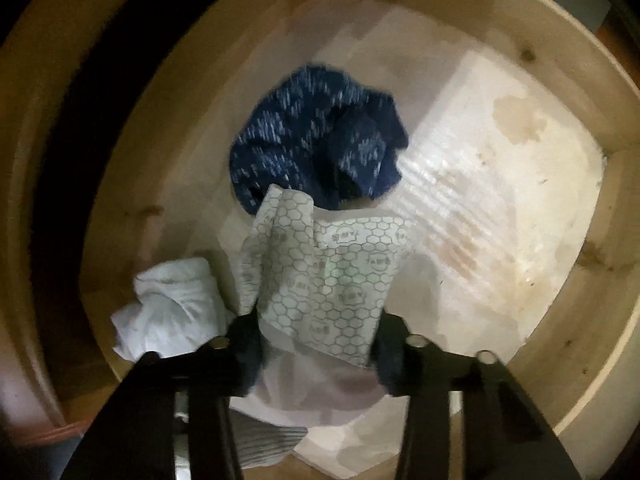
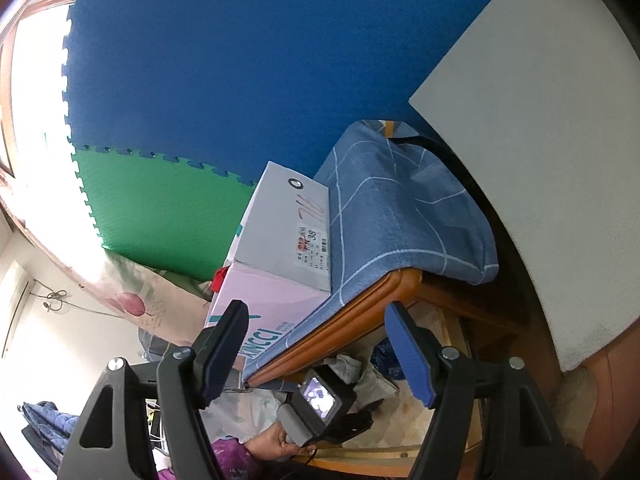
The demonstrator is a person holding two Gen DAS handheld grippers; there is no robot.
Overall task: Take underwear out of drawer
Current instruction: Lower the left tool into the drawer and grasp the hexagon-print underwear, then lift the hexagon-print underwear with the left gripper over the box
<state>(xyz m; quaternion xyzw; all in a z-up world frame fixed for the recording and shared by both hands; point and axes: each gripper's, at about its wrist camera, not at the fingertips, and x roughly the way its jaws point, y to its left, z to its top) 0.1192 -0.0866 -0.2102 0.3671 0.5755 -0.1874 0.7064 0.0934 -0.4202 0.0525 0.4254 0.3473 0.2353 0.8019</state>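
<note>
In the left wrist view I look down into an open wooden drawer (image 1: pixel 592 216). My left gripper (image 1: pixel 316 336) has its jaws set wide around a white piece with a grey honeycomb print (image 1: pixel 332 276); both fingers (image 1: pixel 246 344) touch its sides. Behind it lies crumpled dark blue underwear with white flecks (image 1: pixel 316 144). A white bundled cloth (image 1: pixel 168 312) lies at the left. In the right wrist view my right gripper (image 2: pixel 320 348) is open and empty, held high over the drawer, where the left gripper's camera unit (image 2: pixel 320 404) shows below.
The drawer floor (image 1: pixel 500 208) is lined with stained white paper. A striped grey cloth (image 1: pixel 272 440) lies under my left fingers. A blue checked cloth (image 2: pixel 400 216) covers the cabinet top, with stacked shoe boxes (image 2: pixel 288 240) beside it. A blue and green foam mat (image 2: pixel 240 60) lies behind.
</note>
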